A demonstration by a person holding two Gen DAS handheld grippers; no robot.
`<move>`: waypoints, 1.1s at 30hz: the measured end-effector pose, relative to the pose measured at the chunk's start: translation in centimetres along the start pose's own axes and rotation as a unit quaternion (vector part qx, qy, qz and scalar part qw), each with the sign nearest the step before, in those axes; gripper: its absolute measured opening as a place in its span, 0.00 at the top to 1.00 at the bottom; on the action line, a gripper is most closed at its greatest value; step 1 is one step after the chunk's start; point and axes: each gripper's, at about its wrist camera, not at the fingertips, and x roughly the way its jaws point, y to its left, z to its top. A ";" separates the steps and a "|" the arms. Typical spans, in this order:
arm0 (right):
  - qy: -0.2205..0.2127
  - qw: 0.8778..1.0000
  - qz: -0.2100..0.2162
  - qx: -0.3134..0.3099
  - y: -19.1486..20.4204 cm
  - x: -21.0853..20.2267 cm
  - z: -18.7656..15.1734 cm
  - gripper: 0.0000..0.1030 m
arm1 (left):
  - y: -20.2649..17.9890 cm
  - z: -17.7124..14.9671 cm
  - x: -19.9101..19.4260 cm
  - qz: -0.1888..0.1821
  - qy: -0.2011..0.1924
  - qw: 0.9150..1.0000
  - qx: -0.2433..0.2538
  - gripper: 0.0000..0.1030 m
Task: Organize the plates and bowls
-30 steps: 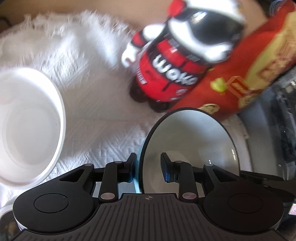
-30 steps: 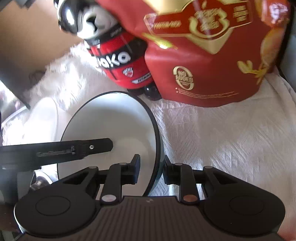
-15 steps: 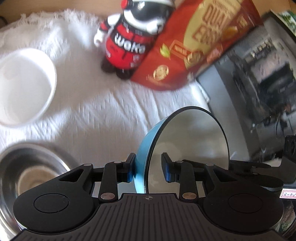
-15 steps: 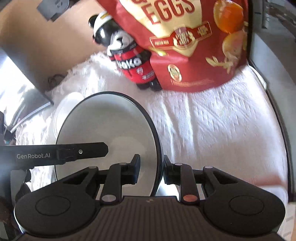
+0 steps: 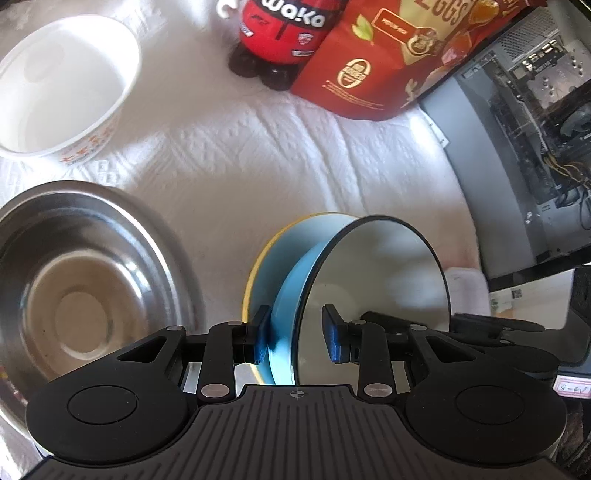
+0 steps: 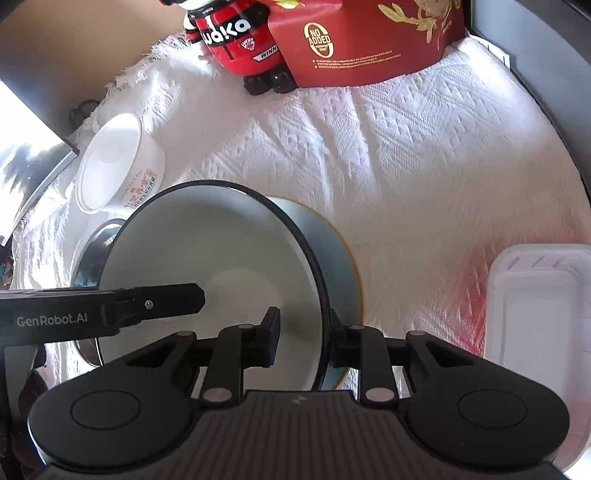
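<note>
A light blue bowl (image 5: 373, 280) with a dark rim and white inside is held between both grippers. My left gripper (image 5: 297, 334) is shut on its near left rim. My right gripper (image 6: 304, 341) is shut on its opposite rim, and the bowl also shows in the right wrist view (image 6: 207, 266). The bowl hangs tilted just above a yellow-rimmed blue plate (image 5: 280, 240) on the white cloth, which also shows in the right wrist view (image 6: 341, 266). A steel bowl (image 5: 81, 280) lies to the left. A white ceramic bowl (image 5: 62, 85) stands behind it.
A red and black Woko figure (image 5: 284, 33) and a red egg snack bag (image 5: 384, 62) stand at the back. A computer case (image 5: 524, 140) borders the right. A white plastic tray (image 6: 539, 317) lies at the right. The white cloth (image 6: 406, 155) covers the table.
Both grippers have lowered the bowl toward the cloth. The yellow-rimmed plate has come into view directly under it, and the steel bowl now looms larger at the left.
</note>
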 end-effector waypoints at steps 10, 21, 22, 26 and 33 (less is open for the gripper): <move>-0.022 0.999 -0.030 -0.035 1.0 0.3 0.1 0.75 | 1.0 -0.2 -0.4 -0.018 -0.003 1.000 -0.007 0.70; -0.025 0.998 -0.038 -0.045 1.2 -1.1 0.0 0.75 | 1.1 -0.5 -1.2 -0.015 -0.010 1.000 0.009 0.75; -0.027 0.998 -0.040 -0.047 1.3 -1.3 0.0 0.75 | 1.1 -0.5 -1.4 -0.015 -0.011 1.000 0.010 0.75; -0.036 0.997 -0.046 -0.051 1.4 -1.9 0.0 0.75 | 1.1 -0.4 -2.5 -0.017 -0.027 0.999 0.019 0.76; -0.068 0.993 -0.064 -0.065 1.7 -3.1 -0.1 0.75 | 1.2 0.6 -3.2 0.011 -0.048 0.998 0.044 0.76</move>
